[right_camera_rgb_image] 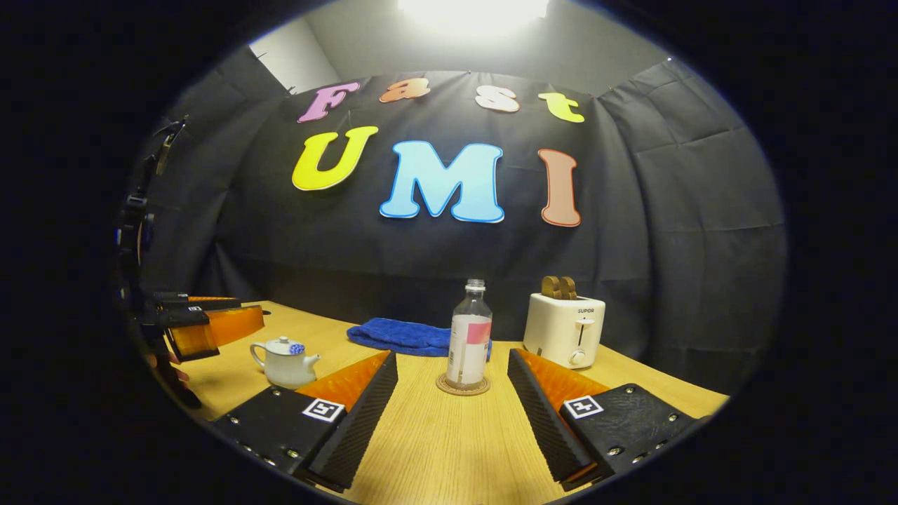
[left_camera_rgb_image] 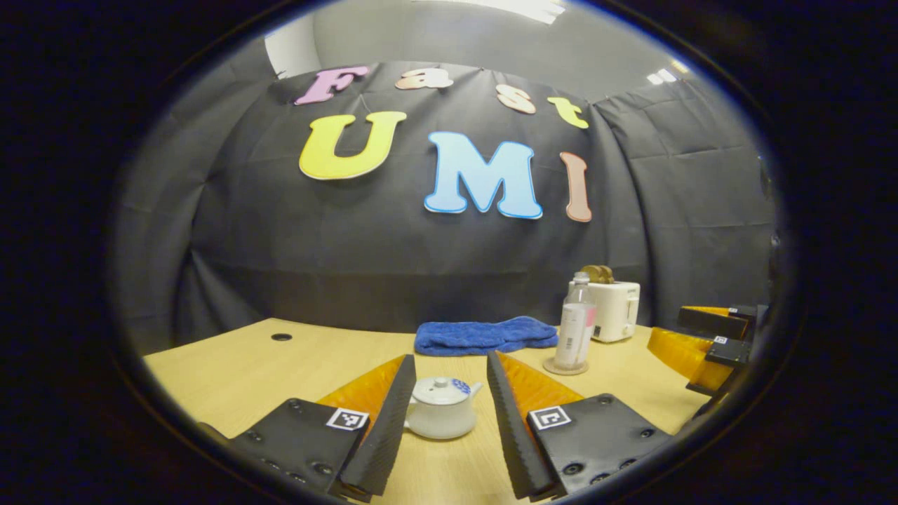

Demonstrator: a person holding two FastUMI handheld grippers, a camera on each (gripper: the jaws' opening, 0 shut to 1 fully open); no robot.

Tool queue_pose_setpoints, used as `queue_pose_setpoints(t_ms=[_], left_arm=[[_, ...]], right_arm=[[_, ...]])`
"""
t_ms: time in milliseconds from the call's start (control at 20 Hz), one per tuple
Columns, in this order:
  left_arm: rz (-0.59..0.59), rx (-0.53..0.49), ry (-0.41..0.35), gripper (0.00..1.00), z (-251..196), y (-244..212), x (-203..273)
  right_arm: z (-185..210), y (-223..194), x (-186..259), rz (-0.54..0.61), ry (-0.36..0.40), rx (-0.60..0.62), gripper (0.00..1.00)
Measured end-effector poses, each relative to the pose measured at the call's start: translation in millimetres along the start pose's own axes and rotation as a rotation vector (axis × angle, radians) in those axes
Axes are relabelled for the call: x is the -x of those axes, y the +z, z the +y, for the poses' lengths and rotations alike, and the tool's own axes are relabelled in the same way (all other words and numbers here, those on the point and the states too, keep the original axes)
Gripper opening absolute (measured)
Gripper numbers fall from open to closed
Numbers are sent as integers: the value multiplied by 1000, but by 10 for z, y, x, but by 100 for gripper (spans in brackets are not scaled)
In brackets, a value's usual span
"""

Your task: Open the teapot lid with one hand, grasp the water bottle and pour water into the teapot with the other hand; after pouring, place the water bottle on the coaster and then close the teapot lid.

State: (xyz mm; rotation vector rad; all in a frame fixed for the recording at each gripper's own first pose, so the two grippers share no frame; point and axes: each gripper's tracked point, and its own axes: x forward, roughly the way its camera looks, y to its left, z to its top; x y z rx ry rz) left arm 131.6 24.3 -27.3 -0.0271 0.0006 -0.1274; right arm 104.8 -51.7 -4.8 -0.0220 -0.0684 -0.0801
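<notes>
Teapot [left_camera_rgb_image: 442, 409], small white ceramic with blue pattern on lid, lid still on, sits on light wooden counter [left_camera_rgb_image: 238, 372] dead ahead of left gripper [left_camera_rgb_image: 443, 414], at 12 o'clock between its two spread fingers, neither touching it. In left gripper view spout points to about 2 o'clock.

Clear plastic water bottle [right_camera_rgb_image: 469, 344] with pink-and-white label, no cap visible, stands upright on round cork coaster [right_camera_rgb_image: 462, 386], long axis vertical. It's at 12 o'clock from right gripper [right_camera_rgb_image: 452, 414], a bit beyond the fingertips, jaws wide apart, holding nothing. Seen in right gripper view, teapot [right_camera_rgb_image: 285, 361] lies off at 10 o'clock, with the left gripper just past it at 9 o'clock.

Blue folded towel [left_camera_rgb_image: 485, 335] lies behind teapot at back of counter; white toaster [right_camera_rgb_image: 563, 330] with brown slices in the slots stands at 1 o'clock from bottle.

Judgement: task not started. Left gripper is nearer and lined up on teapot, so lid knob is its job; needs to come forward and down onto the knob. Right gripper is square on the bottle, a straight push in should take the body from the side. Risk: tall light bottle may tip on the coaster.
</notes>
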Motion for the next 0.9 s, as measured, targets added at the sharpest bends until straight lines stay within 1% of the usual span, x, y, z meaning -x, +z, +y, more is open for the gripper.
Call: queue_pose_setpoints(t_ms=[150,400,600,700,750,900], left_arm=[[12,-21,5,70,0,-48,196],[37,-6,-9,74,-118,-43,451],[45,1,12,74,-159,-30,659],[50,14,15,78,-197,-43,762],[50,22,19,84,-206,-45,807],[45,25,41,84,-184,-31,887]], right_arm=[[43,7,220,19,8,20,98],[138,120,514,40,32,6,98],[162,106,735,77,63,9,98],[141,62,827,94,70,8,98],[115,57,856,97,68,12,98],[47,20,927,101,57,27,98]])
